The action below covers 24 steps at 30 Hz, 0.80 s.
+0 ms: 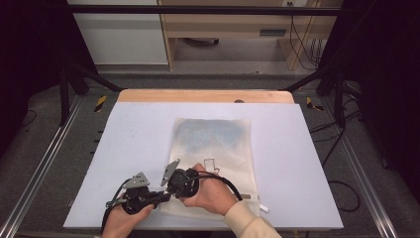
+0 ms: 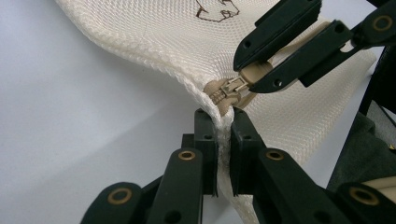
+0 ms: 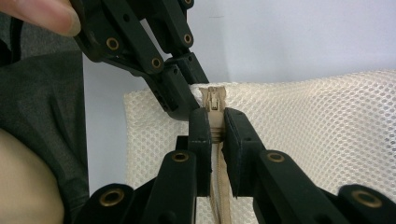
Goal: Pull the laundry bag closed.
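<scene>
Cream mesh bag (image 1: 214, 148) lies flat, centre to lower centre of the high view, on a pale lavender mat (image 1: 129, 148) that covers the table. A strip of bare wooden tabletop (image 1: 203, 95) shows along the mat's far edge. Blue tint shows through the bag's upper half, and a small brown outline mark sits near its middle.

Both grippers meet at the bag's lower left corner. Left gripper (image 2: 223, 122): jaws closed on the bag's corner edge, fabric pinched between the pads just below the zipper slider (image 2: 231, 88). Right gripper (image 3: 217, 122): jaws closed on the tan zipper tape (image 3: 219, 186) just behind the slider. In the left gripper view it comes in from the upper right, clamped on the tape.

Room: grey floor around the table, aluminium rails lower left and lower right, black frame bars at the upper corners. A light wood desk (image 1: 233, 25) with hanging cables stands at top centre, a white panel (image 1: 119, 37) at upper left. Yellow-black tape marks lie on the floor at both far table corners.
</scene>
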Each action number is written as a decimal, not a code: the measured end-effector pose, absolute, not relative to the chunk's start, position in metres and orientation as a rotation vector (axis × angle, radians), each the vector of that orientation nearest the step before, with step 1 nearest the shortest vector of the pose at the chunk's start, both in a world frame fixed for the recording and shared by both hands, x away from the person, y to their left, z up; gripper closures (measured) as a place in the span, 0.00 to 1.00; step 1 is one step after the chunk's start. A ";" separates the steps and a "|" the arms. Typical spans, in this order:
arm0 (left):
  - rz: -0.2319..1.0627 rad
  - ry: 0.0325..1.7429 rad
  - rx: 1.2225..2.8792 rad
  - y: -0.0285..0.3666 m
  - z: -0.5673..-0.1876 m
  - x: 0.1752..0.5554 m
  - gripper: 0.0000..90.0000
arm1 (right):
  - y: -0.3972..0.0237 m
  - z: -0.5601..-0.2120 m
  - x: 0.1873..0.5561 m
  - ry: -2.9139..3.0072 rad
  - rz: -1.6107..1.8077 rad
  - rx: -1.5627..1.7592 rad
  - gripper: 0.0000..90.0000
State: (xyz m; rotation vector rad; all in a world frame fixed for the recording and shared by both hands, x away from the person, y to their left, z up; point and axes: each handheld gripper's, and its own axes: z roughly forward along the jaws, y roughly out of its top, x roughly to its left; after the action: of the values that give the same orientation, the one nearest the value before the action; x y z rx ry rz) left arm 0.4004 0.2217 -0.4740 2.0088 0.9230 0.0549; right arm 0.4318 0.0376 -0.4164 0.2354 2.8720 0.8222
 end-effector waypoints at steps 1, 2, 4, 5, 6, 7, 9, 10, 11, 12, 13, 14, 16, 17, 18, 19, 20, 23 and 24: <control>0.056 0.923 2.006 0.222 -0.474 0.400 0.93 | 0.037 -0.416 0.432 2.875 0.812 0.234 0.91; 0.056 0.923 2.006 0.222 -0.474 0.400 0.93 | 0.037 -0.416 0.432 2.875 0.812 0.234 0.91; 0.058 0.922 2.005 0.222 -0.473 0.400 0.93 | 0.037 -0.418 0.432 2.874 0.808 0.232 0.91; 0.058 0.922 2.005 0.222 -0.473 0.400 0.93 | 0.036 -0.418 0.431 2.873 0.807 0.236 0.91; 0.065 0.917 2.008 0.222 -0.473 0.400 0.93 | 0.036 -0.419 0.431 2.871 0.808 0.238 0.91; 0.065 0.917 2.008 0.222 -0.473 0.400 0.93 | 0.036 -0.419 0.431 2.871 0.808 0.238 0.91; 0.063 0.914 2.007 0.222 -0.472 0.399 0.93 | 0.034 -0.421 0.431 2.868 0.812 0.240 0.91; 0.058 0.914 2.007 0.222 -0.472 0.399 0.93 | 0.034 -0.421 0.430 2.867 0.814 0.250 0.91; 0.057 0.915 2.005 0.222 -0.472 0.399 0.93 | 0.033 -0.422 0.430 2.868 0.815 0.247 0.91; 0.059 0.914 2.005 0.222 -0.471 0.399 0.93 | 0.033 -0.423 0.430 2.866 0.816 0.247 0.91; 0.059 0.914 2.005 0.222 -0.471 0.399 0.93 | 0.033 -0.423 0.430 2.866 0.816 0.247 0.91; 0.063 0.913 2.009 0.222 -0.471 0.399 0.93 | 0.033 -0.424 0.430 2.862 0.817 0.245 0.91; 0.068 0.912 2.012 0.222 -0.471 0.399 0.93 | 0.033 -0.426 0.429 2.855 0.820 0.250 0.91; 0.066 0.911 2.008 0.222 -0.470 0.399 0.93 | 0.032 -0.426 0.428 2.849 0.828 0.250 0.91; 0.068 0.914 2.002 0.223 -0.470 0.399 0.93 | 0.032 -0.427 0.428 2.843 0.825 0.252 0.91; 0.073 0.918 1.997 0.224 -0.469 0.399 0.94 | 0.032 -0.427 0.428 2.837 0.818 0.248 0.91; 0.071 0.919 1.995 0.225 -0.469 0.399 0.94 | 0.032 -0.428 0.427 2.830 0.813 0.254 0.91; 0.070 0.923 1.988 0.225 -0.469 0.399 0.94 | 0.031 -0.430 0.427 2.821 0.834 0.253 0.91; 0.071 0.921 1.993 0.225 -0.469 0.399 0.94 | 0.030 -0.431 0.426 2.823 0.827 0.254 0.91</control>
State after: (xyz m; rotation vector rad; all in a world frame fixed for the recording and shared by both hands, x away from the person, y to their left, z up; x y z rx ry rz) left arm 0.3993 0.2249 -0.4691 1.9927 0.9208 0.0707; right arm 0.4264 0.0300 -0.4306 0.2544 2.8228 0.8270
